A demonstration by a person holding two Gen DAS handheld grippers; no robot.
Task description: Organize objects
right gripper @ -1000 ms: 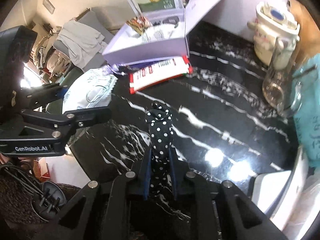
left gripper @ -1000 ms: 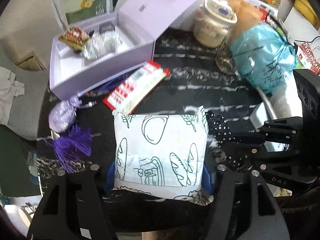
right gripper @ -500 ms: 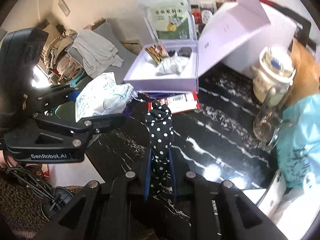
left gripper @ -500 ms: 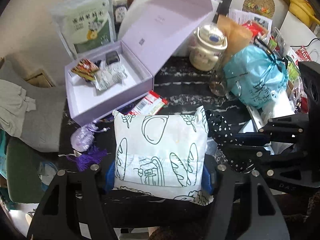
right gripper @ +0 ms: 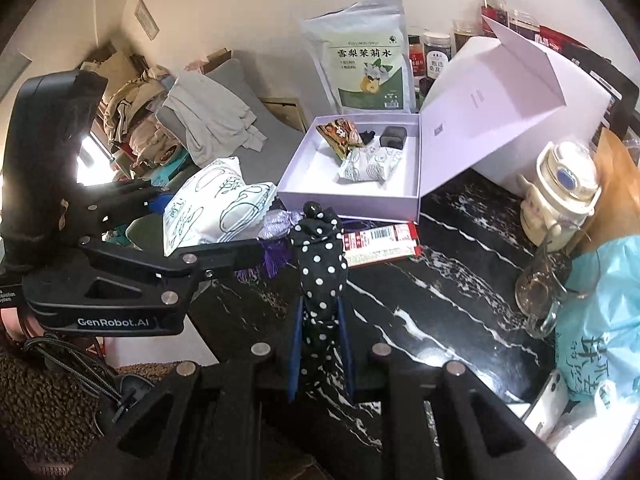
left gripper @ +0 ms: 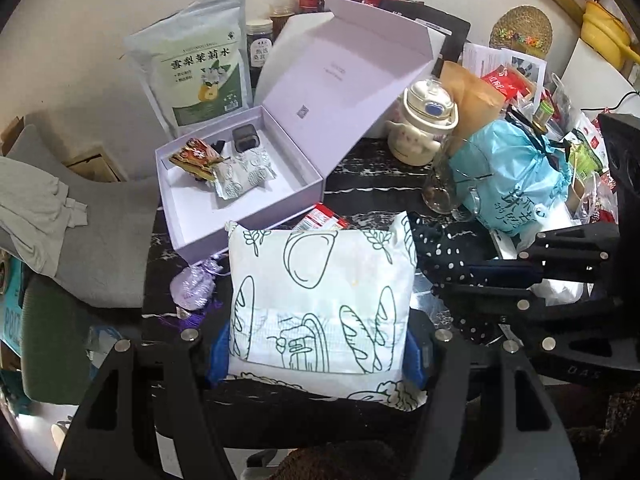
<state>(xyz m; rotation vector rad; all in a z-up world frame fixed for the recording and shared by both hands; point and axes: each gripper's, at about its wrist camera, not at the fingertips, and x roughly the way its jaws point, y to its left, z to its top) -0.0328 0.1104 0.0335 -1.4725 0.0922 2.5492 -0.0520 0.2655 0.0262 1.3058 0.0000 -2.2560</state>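
My left gripper (left gripper: 316,344) is shut on a white packet printed with bread drawings (left gripper: 320,292), held above the near table edge; it also shows in the right wrist view (right gripper: 216,208). My right gripper (right gripper: 320,340) is shut on a black polka-dot cloth (right gripper: 320,256), held upright; it also shows in the left wrist view (left gripper: 448,256). The open lilac box (left gripper: 248,200) stands behind, holding a small white packet (left gripper: 240,172), a snack packet (left gripper: 192,156) and a dark block (left gripper: 246,138). In the right wrist view the box (right gripper: 352,200) is ahead.
A red-and-white packet (right gripper: 380,242) and a purple tasselled sachet (left gripper: 194,284) lie on the black marble table (right gripper: 440,280) before the box. A green tea pouch (left gripper: 200,68), cream pot (left gripper: 428,124), glass jug (right gripper: 540,288) and blue bag (left gripper: 516,176) stand around.
Both grippers have lifted and drawn back from the table with their loads still held. The box and the table clutter now look farther away and lower.
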